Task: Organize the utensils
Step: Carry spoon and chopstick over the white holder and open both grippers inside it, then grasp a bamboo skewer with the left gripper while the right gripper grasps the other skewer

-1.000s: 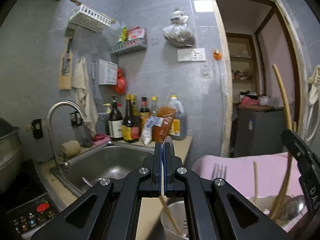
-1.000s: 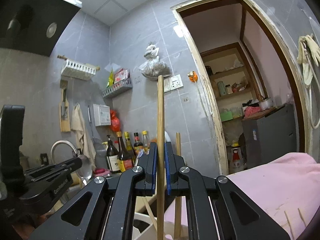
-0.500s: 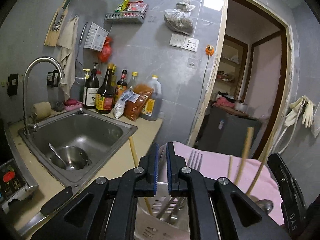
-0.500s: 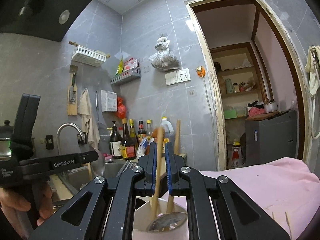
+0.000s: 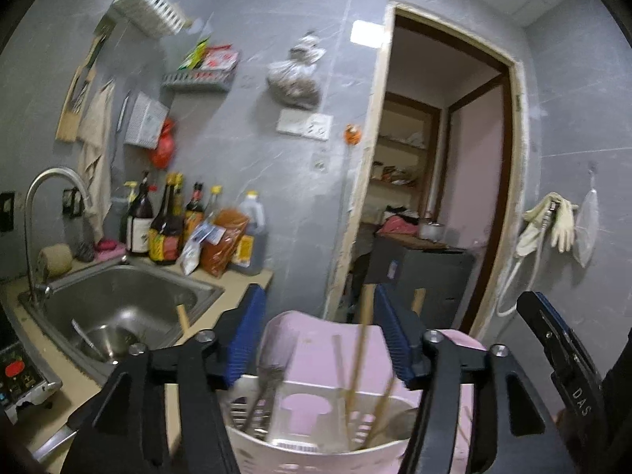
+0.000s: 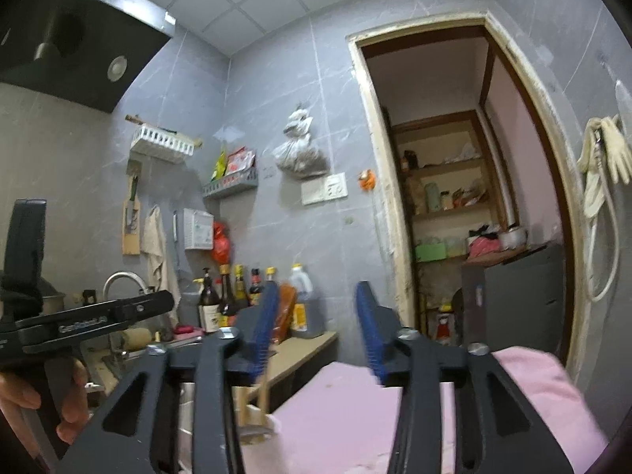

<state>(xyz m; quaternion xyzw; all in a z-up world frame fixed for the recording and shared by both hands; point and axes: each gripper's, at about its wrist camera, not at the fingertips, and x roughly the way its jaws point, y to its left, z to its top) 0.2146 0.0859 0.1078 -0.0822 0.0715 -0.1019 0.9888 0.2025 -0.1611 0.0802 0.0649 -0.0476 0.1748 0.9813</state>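
A white slotted utensil holder (image 5: pixel 316 448) stands on a pink cloth (image 5: pixel 316 339) right below my left gripper (image 5: pixel 319 330). It holds wooden chopsticks (image 5: pixel 361 351), a fork (image 5: pixel 264 391) and a metal spoon. My left gripper is open and empty, its blue pads apart above the holder. My right gripper (image 6: pixel 316 324) is open and empty too, above the pink cloth (image 6: pixel 355 407). Chopstick tops (image 6: pixel 252 399) stick up at its lower left. The right gripper's edge shows in the left wrist view (image 5: pixel 561 359).
A steel sink (image 5: pixel 122 300) with a ladle and tap (image 5: pixel 43 213) lies to the left. Sauce bottles (image 5: pixel 170 225) line the counter's back. A knife handle (image 5: pixel 59 434) lies on the counter by an induction cooker. A doorway (image 6: pixel 466 205) opens to the right.
Both grippers have opened. The right one let go of the wooden chopstick, which now stands in the holder. The left one released its chopstick too and tilted up over the holder.
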